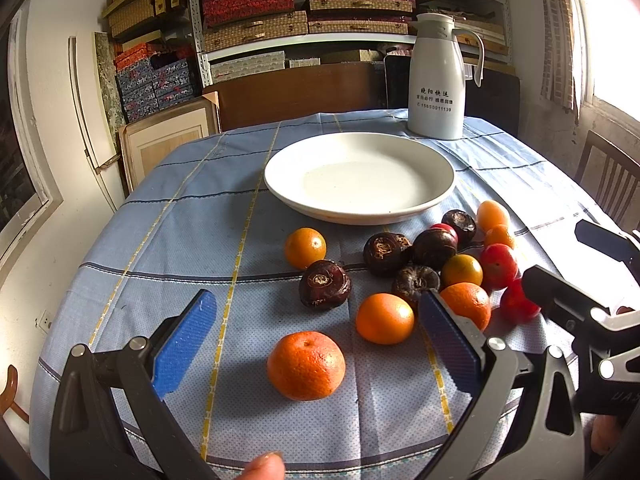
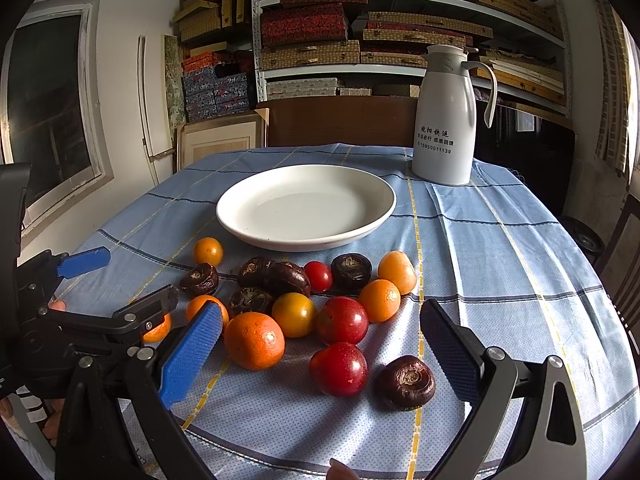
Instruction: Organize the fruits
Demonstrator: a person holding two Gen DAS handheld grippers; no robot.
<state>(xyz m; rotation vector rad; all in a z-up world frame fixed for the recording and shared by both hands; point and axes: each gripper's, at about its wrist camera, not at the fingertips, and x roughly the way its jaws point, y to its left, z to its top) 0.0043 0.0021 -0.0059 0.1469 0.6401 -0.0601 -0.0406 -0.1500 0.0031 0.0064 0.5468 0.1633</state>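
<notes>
Overhead, shelves [image 2: 400,20] stacked with boxes are seen behind a table draped in a blue checked cloth [image 2: 500,248]. Oranges, tomatoes and water chestnuts [image 2: 304,304] are scattered before an empty white plate [image 2: 248,216], near a white jug [image 2: 446,120]. Left gripper [image 1: 316,344] and right gripper [image 2: 320,352] are held wide, gripping nothing.

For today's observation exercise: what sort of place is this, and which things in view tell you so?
Probably a home dining room that doubles as storage. A table under a blue checked cloth holds a white plate and thermos jug, while metal shelves behind are stacked with patterned boxes.
</notes>
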